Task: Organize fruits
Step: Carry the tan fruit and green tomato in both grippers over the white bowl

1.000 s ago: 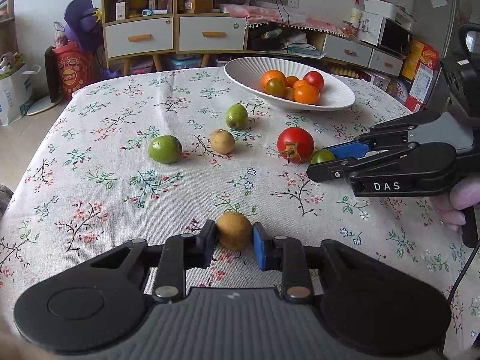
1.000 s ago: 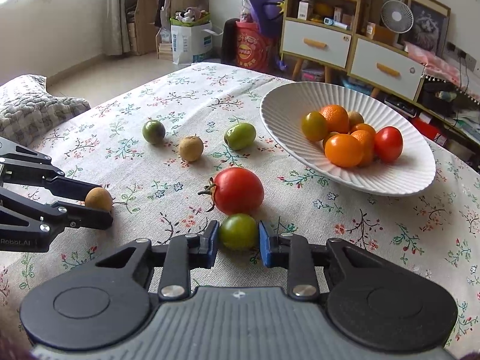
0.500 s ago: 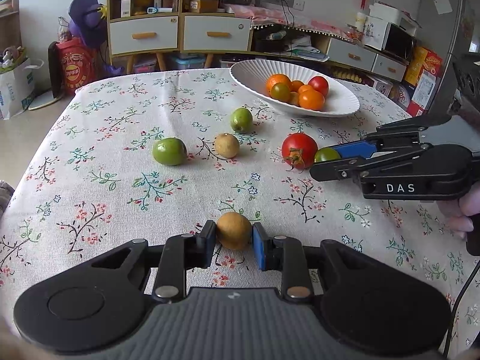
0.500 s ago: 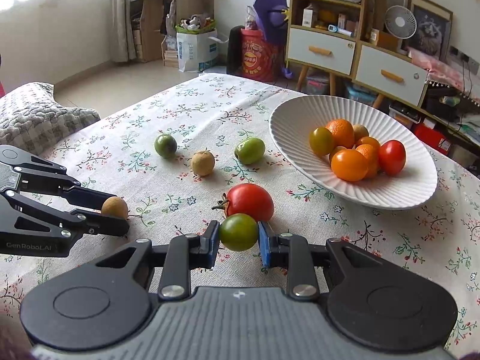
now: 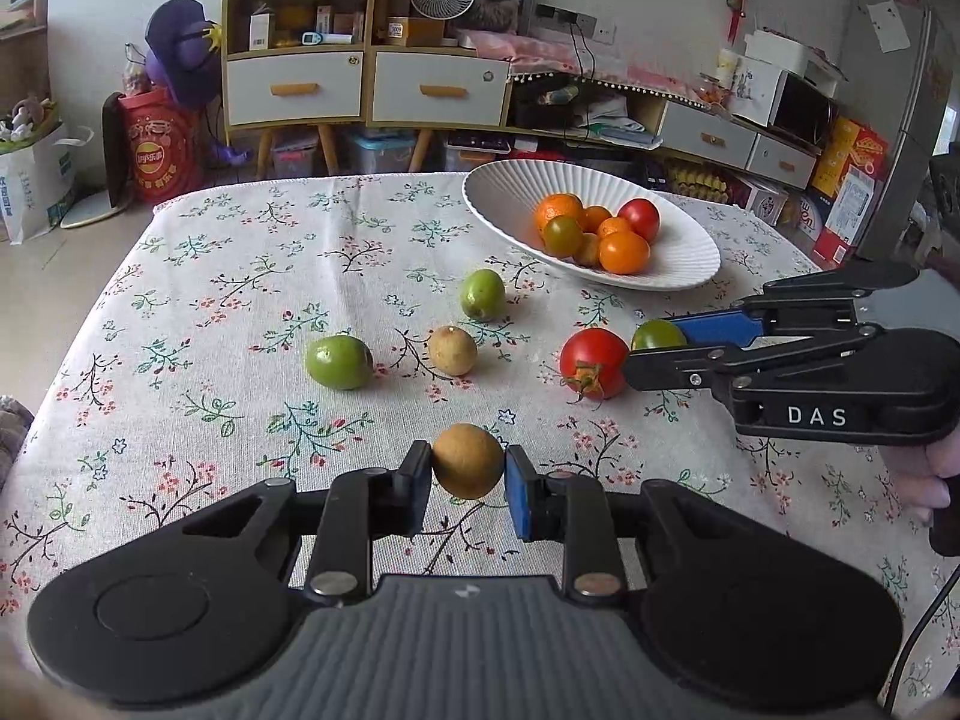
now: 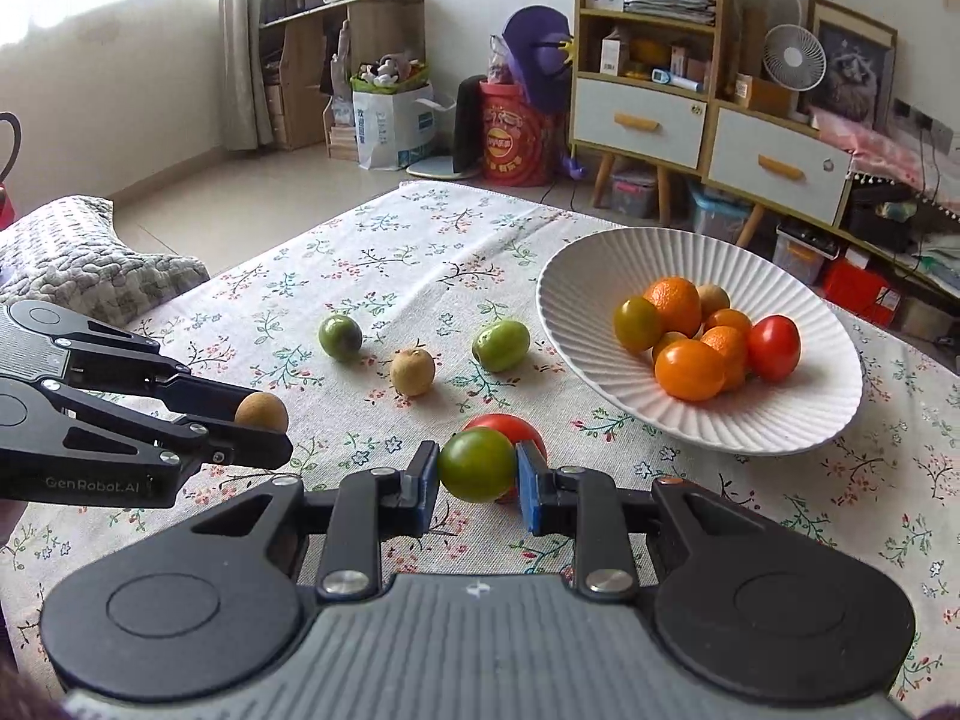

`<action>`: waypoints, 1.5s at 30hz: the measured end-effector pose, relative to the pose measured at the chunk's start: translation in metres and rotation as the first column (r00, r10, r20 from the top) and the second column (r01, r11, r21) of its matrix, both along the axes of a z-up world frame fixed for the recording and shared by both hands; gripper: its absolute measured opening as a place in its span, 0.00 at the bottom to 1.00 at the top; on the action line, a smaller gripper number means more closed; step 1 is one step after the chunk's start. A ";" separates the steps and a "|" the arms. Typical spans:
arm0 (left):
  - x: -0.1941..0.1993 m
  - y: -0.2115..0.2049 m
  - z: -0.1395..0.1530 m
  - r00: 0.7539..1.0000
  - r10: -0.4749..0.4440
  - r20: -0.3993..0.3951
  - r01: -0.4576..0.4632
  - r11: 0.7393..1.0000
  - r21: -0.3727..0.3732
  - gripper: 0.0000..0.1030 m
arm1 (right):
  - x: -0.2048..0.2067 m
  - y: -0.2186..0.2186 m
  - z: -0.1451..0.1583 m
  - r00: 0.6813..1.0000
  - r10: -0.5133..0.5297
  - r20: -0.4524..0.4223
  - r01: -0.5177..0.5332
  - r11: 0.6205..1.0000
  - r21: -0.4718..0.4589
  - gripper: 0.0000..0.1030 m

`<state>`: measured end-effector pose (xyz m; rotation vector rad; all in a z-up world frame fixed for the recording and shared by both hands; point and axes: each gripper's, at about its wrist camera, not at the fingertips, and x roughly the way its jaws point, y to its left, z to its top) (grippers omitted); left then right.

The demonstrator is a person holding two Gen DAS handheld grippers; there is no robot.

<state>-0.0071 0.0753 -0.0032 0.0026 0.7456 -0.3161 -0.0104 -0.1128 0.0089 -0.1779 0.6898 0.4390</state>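
Left wrist view
- left gripper point(image 5: 467, 481): clamped on a brown fruit point(image 5: 468, 461), held clear above the cloth point(image 5: 180, 312).
- bowl point(image 5: 678, 273): ahead and to the right of this gripper, already holding oranges and tomatoes; its long axis runs from near right to far left.
- right gripper point(image 5: 651, 343): reaches in from the right, jaws closed on a green tomato point(image 5: 657, 335), touching or just beside the red tomato point(image 5: 593, 361).
- loose fruit: two green fruits point(image 5: 338, 361) point(image 5: 482, 294) and a brown one point(image 5: 452, 350) lie on the cloth between this gripper and the bowl.

Right wrist view
- right gripper point(image 6: 477, 477): pinching the green tomato point(image 6: 477, 464), with the red tomato point(image 6: 510, 426) right behind it.
- bowl point(image 6: 576, 324): ahead and right, near.
- left gripper point(image 6: 264, 433): at the left edge, holding the brown fruit point(image 6: 261, 411).

Judgement
- nearer arm: the right one; its gripper sits closer to the bowl.
- coming move: likely carrying both fruits forward and right, over the rim.
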 end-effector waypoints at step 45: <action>0.113 -0.081 0.021 0.998 0.058 0.011 -0.057 0.998 -0.011 0.22 | 0.074 -0.092 0.013 0.961 -0.277 -0.010 0.277 0.959 0.060 0.24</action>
